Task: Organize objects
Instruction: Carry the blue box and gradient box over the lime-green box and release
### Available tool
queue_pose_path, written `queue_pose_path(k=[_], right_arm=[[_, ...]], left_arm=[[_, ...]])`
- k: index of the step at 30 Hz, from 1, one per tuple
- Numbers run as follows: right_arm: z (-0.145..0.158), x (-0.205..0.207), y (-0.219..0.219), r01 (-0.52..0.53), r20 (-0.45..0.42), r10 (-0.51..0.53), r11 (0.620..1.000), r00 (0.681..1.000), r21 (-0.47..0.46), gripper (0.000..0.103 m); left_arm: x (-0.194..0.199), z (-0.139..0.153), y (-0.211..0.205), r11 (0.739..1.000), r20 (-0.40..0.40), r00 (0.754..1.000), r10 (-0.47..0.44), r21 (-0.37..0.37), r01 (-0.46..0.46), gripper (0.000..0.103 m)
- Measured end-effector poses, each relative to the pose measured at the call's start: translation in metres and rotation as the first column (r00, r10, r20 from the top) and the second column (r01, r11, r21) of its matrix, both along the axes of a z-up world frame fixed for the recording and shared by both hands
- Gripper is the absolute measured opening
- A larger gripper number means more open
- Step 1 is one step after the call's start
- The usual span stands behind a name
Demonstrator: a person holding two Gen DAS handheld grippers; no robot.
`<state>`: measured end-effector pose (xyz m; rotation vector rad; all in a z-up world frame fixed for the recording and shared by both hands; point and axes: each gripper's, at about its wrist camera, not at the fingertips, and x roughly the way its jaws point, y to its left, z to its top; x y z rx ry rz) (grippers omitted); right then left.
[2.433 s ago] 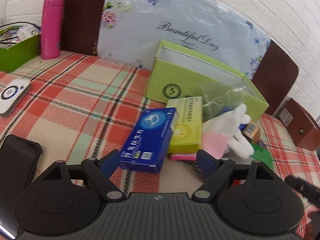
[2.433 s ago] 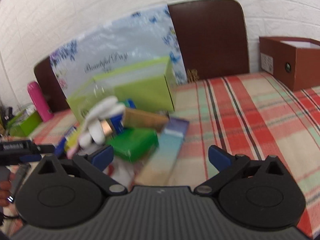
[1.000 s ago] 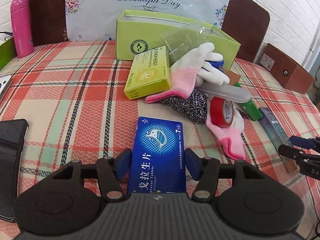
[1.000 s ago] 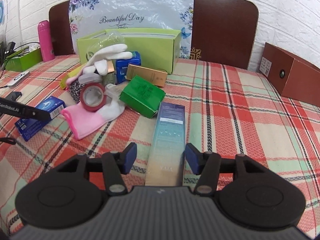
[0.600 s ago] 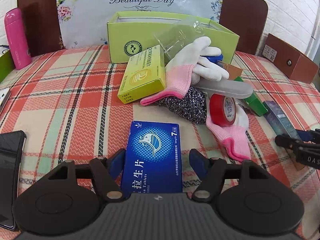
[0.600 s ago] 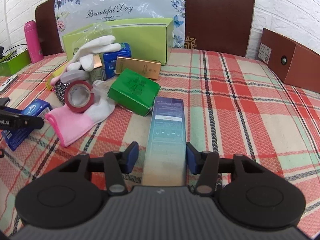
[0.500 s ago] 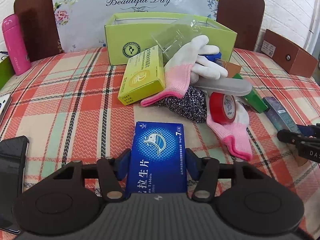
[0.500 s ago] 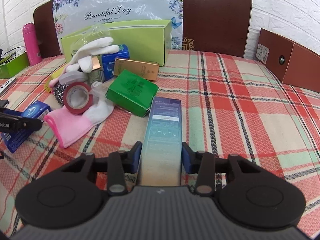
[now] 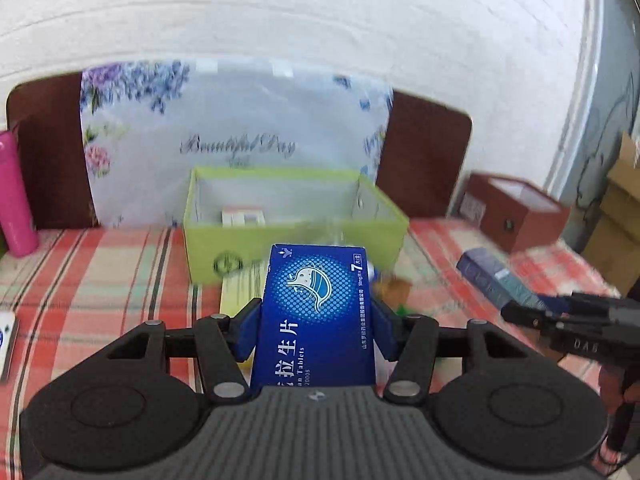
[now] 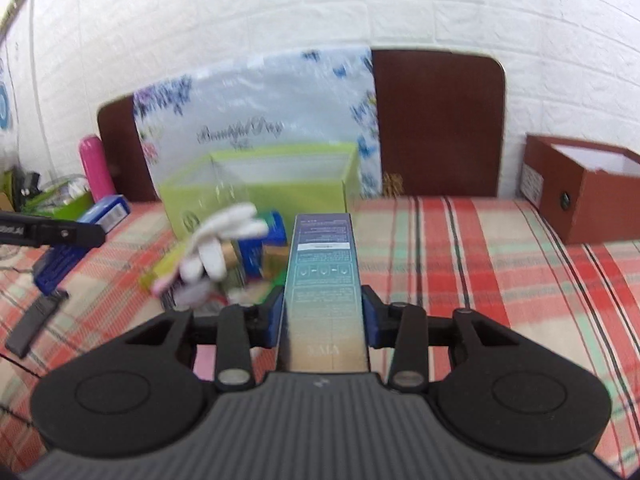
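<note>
My left gripper [image 9: 316, 330] is shut on a blue tablet box [image 9: 316, 312] and holds it up in the air in front of the open light-green box [image 9: 288, 222]. A small white carton [image 9: 243, 216] lies inside that box. My right gripper [image 10: 323, 320] is shut on a long teal-to-beige carton [image 10: 323, 280], also lifted off the table, facing the same green box [image 10: 260, 184]. The right gripper with its carton [image 9: 492, 278] shows at the right of the left wrist view. The left gripper with the blue box [image 10: 106, 212] shows at the left of the right wrist view.
A pile with a white glove [image 10: 224, 236], a yellow box [image 9: 238, 292] and small boxes lies on the plaid table [image 10: 480, 264] before the green box. A brown box [image 10: 588, 196] stands at the right, a pink bottle [image 10: 96, 168] at the left. A black phone [image 10: 34, 326] lies front left.
Both grippers have closed on their boxes and lifted them off the table. Both views have tilted up towards the green box and the wall.
</note>
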<state>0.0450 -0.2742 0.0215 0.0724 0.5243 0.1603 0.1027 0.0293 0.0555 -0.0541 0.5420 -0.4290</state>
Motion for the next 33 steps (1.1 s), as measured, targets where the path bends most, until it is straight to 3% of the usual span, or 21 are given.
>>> queue_pose_path(k=[5,9,13,21,29,30,31,32,33], right_arm=[[0.032,0.042,0.008,-0.064,0.072,0.062,0.998,0.995,0.024,0.038],[0.052,0.089,0.021,-0.081,0.121,0.081,0.997,0.989,-0.003,0.038],[0.058,0.139,0.03,-0.092,0.149,0.096,0.995,0.984,-0.038,0.038],[0.017,0.23,0.051,-0.192,0.087,0.209,0.967,0.974,-0.169,0.038],[-0.019,0.269,0.057,-0.225,0.004,0.229,0.963,0.974,-0.149,0.038],[-0.023,0.274,0.057,-0.224,-0.014,0.224,0.964,0.974,-0.144,0.038],[-0.027,0.277,0.058,-0.223,-0.039,0.22,0.964,0.975,-0.141,0.038],[-0.031,0.281,0.059,-0.219,-0.057,0.213,0.965,0.976,-0.142,0.044],[-0.034,0.282,0.059,-0.212,-0.066,0.204,0.966,0.977,-0.15,0.053]], left_arm=[[0.041,0.029,-0.009,0.999,0.073,0.997,0.03,-0.022,-0.028,0.059],[0.088,0.041,-0.016,0.997,0.072,0.996,0.061,-0.058,-0.057,0.059],[0.133,0.042,-0.026,0.995,0.087,0.992,0.093,-0.043,-0.089,0.059],[0.204,0.006,-0.036,0.994,0.023,0.994,0.106,0.019,-0.106,0.059],[0.228,-0.022,-0.033,0.993,-0.02,0.993,0.115,0.033,-0.115,0.059],[0.229,-0.026,-0.032,0.993,-0.02,0.993,0.114,0.028,-0.114,0.061],[0.231,-0.03,-0.033,0.993,-0.027,0.993,0.111,0.031,-0.11,0.074],[0.232,-0.032,-0.033,0.993,-0.034,0.993,0.115,0.041,-0.113,0.082],[0.232,-0.034,-0.033,0.991,-0.035,0.992,0.123,0.053,-0.121,0.083]])
